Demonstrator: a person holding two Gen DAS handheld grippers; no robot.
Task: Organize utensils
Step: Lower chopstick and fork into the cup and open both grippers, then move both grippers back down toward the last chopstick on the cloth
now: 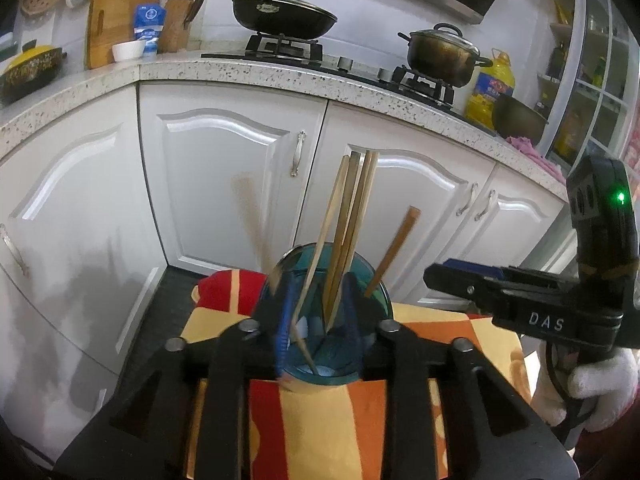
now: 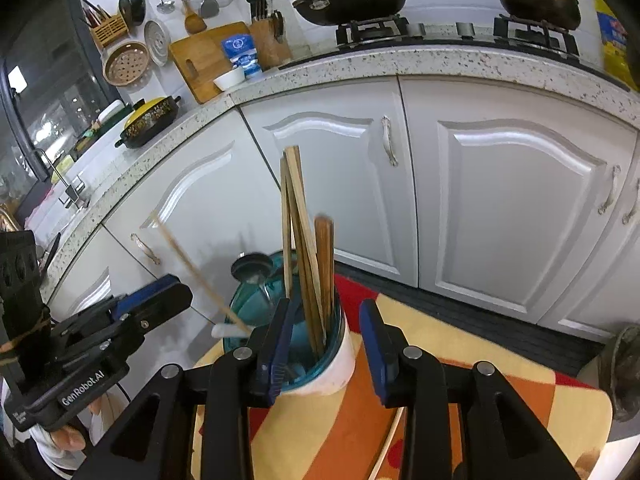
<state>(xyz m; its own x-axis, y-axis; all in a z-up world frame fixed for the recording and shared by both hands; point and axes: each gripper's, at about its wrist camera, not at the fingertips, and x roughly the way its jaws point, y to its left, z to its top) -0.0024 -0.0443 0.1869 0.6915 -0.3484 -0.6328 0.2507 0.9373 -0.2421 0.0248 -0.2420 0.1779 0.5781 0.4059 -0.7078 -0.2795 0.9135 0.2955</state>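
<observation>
A teal cup [image 1: 382, 298] with a white outer wall [image 2: 342, 368] stands on a patterned cloth and holds a bundle of wooden chopsticks [image 1: 352, 208] [image 2: 296, 208]. My left gripper [image 1: 316, 316] hovers open over the cup's mouth, its pads apart and pressing nothing. A blurred pale chopstick [image 1: 252, 232] [image 2: 192, 268] leans loose at the cup's left rim. My right gripper [image 2: 324, 344] is open too, straddling the cup. A blurred brown chopstick [image 2: 324, 260] stands in the cup between its fingers, touching neither. Each gripper also shows beside the cup in the other view: right gripper [image 1: 434, 276], left gripper [image 2: 176, 292].
The orange, yellow and red cloth [image 1: 320, 420] [image 2: 500, 360] covers a small table. White cabinet doors [image 1: 224, 168] stand close behind it, under a speckled counter with a black pan [image 1: 284, 12] and a pot [image 1: 444, 54]. A pale stick [image 2: 390, 436] lies on the cloth.
</observation>
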